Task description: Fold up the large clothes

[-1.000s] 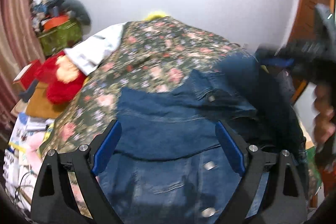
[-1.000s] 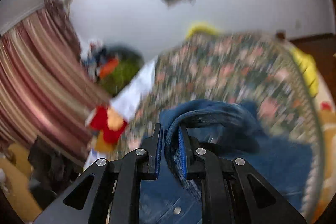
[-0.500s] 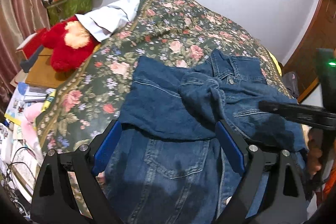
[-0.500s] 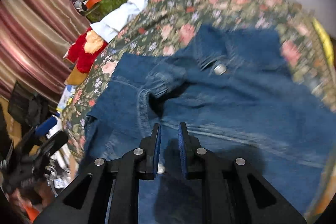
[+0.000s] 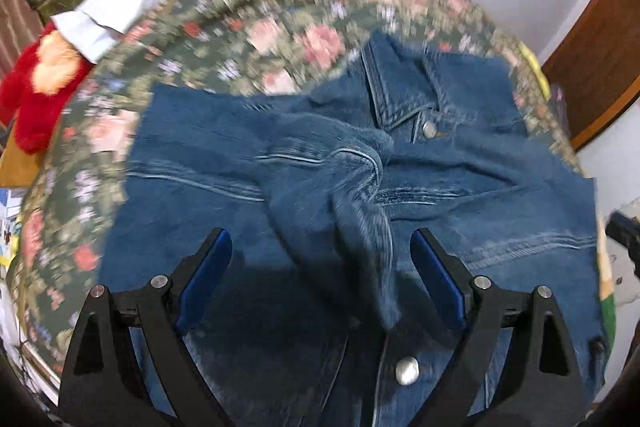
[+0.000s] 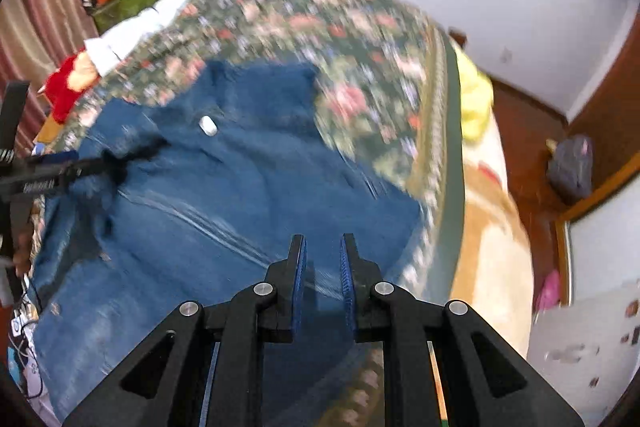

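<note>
A bed with a dark floral bedspread [image 5: 280,15] fills most of both views, and its far edge runs along a white wall. A blue denim jacket [image 5: 192,155] lies spread across the near half of the bedspread, front side up. Its collar [image 5: 396,87] points toward the far edge of the bed, and its right side reaches the bed's right edge, as the right wrist view shows. One sleeve [image 5: 340,179] is folded across the chest in a bunched ridge that runs down the middle of the jacket. Metal buttons show at the collar and lower on the front.

At the bed's far left corner lies a white pillow [image 5: 120,7], and just past the left edge sits a red plush toy [image 5: 32,95]. A yellow cloth [image 6: 474,99] hangs off the right edge.

The left gripper [image 5: 320,263] hovers over the jacket with its jaws spread wide. The folded sleeve runs between its blue pads, though no pad presses on it. The right gripper [image 6: 322,259] is over the jacket near the bed's right edge, its jaws drawn nearly together with nothing between them.
</note>
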`<state>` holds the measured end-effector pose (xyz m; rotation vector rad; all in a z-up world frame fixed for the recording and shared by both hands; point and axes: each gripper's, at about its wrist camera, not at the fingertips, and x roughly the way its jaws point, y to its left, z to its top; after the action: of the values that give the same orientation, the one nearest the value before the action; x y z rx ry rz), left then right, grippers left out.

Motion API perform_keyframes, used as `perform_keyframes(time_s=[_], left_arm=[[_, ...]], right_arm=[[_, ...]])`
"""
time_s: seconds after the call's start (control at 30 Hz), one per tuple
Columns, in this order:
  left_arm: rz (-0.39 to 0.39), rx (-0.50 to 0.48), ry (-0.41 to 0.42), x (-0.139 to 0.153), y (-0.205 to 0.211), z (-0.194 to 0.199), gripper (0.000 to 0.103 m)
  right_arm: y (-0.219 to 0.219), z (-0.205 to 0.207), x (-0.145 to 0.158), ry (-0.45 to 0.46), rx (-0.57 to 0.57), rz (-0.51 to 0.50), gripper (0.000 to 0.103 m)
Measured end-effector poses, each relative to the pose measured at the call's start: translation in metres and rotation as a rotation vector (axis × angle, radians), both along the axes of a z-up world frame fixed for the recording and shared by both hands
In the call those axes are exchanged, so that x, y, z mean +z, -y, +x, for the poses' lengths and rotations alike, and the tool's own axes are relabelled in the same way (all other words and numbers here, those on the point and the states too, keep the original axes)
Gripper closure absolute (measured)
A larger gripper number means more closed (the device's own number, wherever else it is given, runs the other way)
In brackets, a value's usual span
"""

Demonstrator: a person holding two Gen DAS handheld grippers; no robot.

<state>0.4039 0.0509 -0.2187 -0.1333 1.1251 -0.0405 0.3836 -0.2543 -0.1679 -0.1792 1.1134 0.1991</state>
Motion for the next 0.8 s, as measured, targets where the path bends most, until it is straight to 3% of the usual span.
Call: perform_keyframes(time_s=[0.07, 0.1, 0.13, 0.3, 0.4, 0.5, 0.63, 0.73, 0.8], left_arm=[[0.057, 0.019, -0.013, -0.014, 0.007, 0.014, 0.019], [0.087, 0.033, -0.011, -0.017, 0.009, 0.018, 0.03], [0.136, 0.048, -0.011, -0.022, 0.011, 0.023, 0.034], [0.209, 0.065, 0.032, -0.024, 0.021, 0.041, 0.077], [0.151, 0.039, 0.104, 0.001, 0.022, 0.044, 0.084], [0.1, 0.005, 0.27, 0.052, 0.019, 0.034, 0.085], [0.078, -0.008, 0.43, 0.095, -0.005, 0.015, 0.086], [0.102, 0.001, 0.442, 0.095, -0.031, 0.012, 0.086], [0.093, 0.014, 0.382, 0.077, -0.051, 0.012, 0.085]], right_arm=[[0.01, 0.0, -0.019, -0.04, -0.013, 0.004, 0.09], [0.012, -0.001, -0.025, -0.043, -0.013, 0.013, 0.09], [0.013, -0.003, -0.029, -0.029, -0.016, 0.026, 0.09], [0.014, -0.016, -0.034, 0.036, -0.017, 0.029, 0.089], [0.013, -0.017, -0.032, 0.035, -0.017, 0.023, 0.089], [0.02, -0.013, -0.03, 0.004, -0.045, 0.067, 0.089], [0.032, -0.008, -0.016, 0.0, -0.11, 0.14, 0.089], [0.032, -0.005, -0.01, 0.018, -0.126, 0.113, 0.089], [0.029, -0.002, -0.016, -0.01, -0.122, 0.102, 0.089]])
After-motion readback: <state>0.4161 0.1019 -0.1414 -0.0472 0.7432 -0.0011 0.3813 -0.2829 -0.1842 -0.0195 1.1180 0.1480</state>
